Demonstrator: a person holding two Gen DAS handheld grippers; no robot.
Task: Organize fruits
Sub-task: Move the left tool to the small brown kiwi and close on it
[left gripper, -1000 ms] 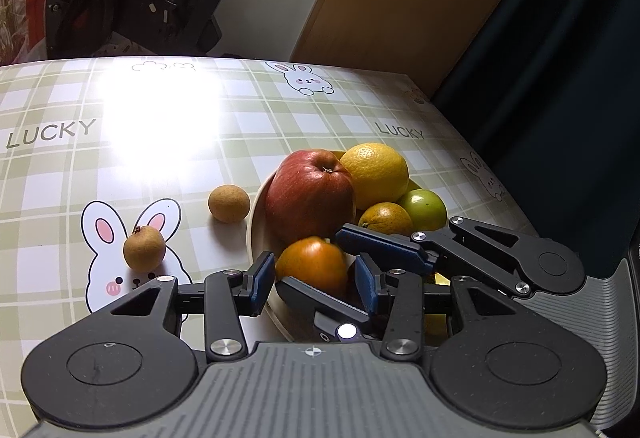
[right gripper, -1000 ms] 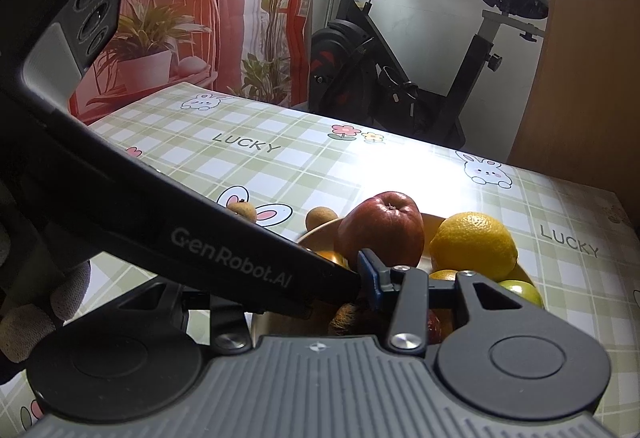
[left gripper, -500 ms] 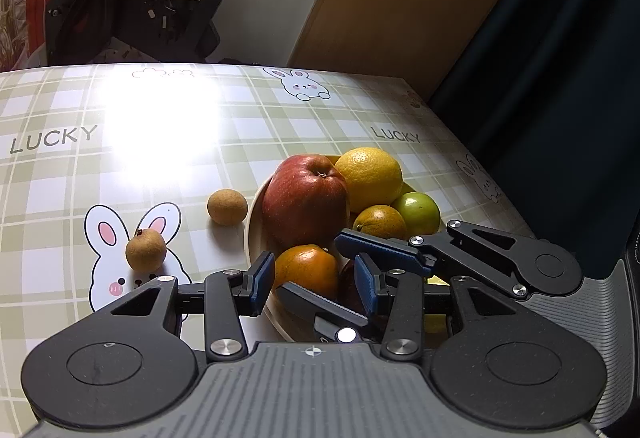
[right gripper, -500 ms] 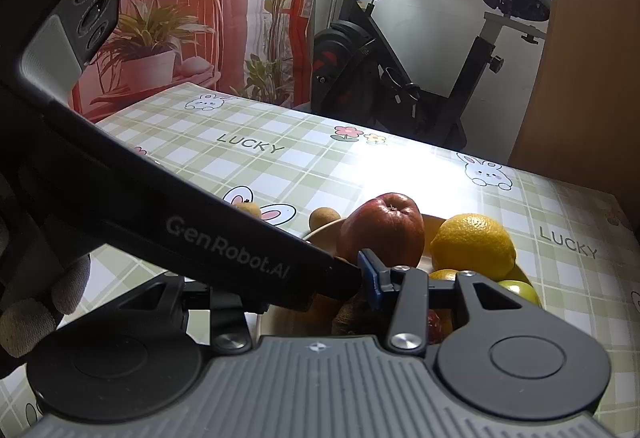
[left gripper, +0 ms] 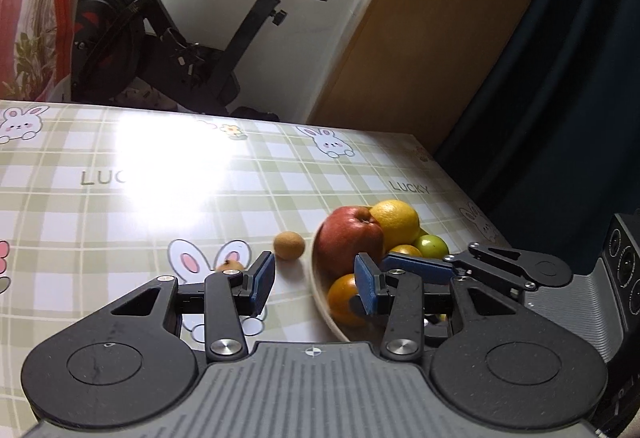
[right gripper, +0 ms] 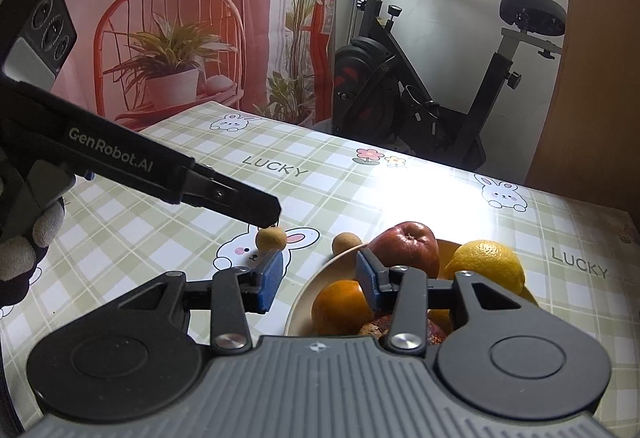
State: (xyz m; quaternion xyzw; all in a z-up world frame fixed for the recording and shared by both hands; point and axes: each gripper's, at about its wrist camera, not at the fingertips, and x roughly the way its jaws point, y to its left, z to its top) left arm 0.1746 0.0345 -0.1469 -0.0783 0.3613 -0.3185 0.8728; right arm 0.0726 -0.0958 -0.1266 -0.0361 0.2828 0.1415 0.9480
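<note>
Hovering wide and empty, left claw and right claw sit over counter beside fruit bowl, two longans loose.

I see a red apple, a lemon, an orange and a green fruit piled in a shallow bowl. Two small brown fruits lie loose on the table just left of it.
</note>
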